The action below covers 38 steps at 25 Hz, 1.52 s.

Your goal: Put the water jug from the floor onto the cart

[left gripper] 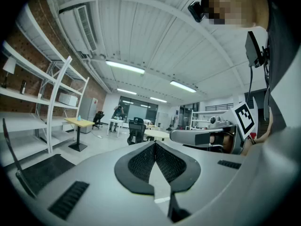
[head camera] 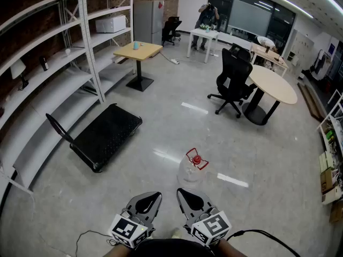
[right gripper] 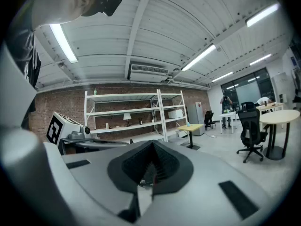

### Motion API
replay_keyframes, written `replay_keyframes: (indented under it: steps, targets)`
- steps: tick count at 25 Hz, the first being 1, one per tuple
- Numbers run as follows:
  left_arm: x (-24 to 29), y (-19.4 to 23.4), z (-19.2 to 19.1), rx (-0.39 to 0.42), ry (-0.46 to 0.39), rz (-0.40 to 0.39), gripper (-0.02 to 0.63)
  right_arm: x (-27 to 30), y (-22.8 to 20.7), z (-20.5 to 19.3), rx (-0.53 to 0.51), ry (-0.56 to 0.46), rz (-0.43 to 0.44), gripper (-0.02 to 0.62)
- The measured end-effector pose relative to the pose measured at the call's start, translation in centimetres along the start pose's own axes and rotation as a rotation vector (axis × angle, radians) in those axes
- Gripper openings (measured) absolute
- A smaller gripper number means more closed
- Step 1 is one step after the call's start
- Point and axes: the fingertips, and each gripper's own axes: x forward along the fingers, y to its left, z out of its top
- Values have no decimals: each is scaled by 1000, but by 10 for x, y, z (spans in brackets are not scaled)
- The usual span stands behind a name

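Observation:
The water jug (head camera: 191, 167) is clear with a red cap and handle. It stands upright on the grey floor a little ahead of both grippers. The cart (head camera: 107, 135) is a low black platform with a raised push handle (head camera: 58, 129). It sits to the left of the jug, by the shelving, and shows again as the cart (left gripper: 36, 169) in the left gripper view. My left gripper (head camera: 156, 195) (left gripper: 154, 146) and right gripper (head camera: 181, 191) (right gripper: 151, 148) are held side by side near my body. Both are shut on nothing and pointing about level. Neither gripper view shows the jug.
White shelving (head camera: 59, 74) runs along the left wall beyond the cart. A yellow table (head camera: 138, 50), a black office chair (head camera: 233, 79) and a round table (head camera: 272, 84) stand farther back. A person (head camera: 206, 15) stands at a far desk. A cable (head camera: 88, 234) trails near my feet.

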Motion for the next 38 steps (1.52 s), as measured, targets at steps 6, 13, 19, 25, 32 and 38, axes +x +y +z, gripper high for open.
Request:
replay_keyframes:
  steps: [6,13,19,25,32,38]
  targets:
    - [0,-6,-5,7,6,-1,3,-6,-1,-4,6,-3,-4,0]
    - [2,-12,-9,3,11,-7,3,-10,-1,-6,6,-1,-4,0]
    - [9,-16,-22,-27,51,-12,3,-17,-7,-13,38,-2,-4,0]
    - [38,-31,-41,-51,100,-43,3,-34,-31,-22,61,-25,-9,1]
    - [87,-53,-57,-74,141,-74,3,-59,-86,-31,84,-37,-73,3]
    - [128,-73,-61,-55,176,-101,3,-71,-137,-40,138,-31,-112,2]
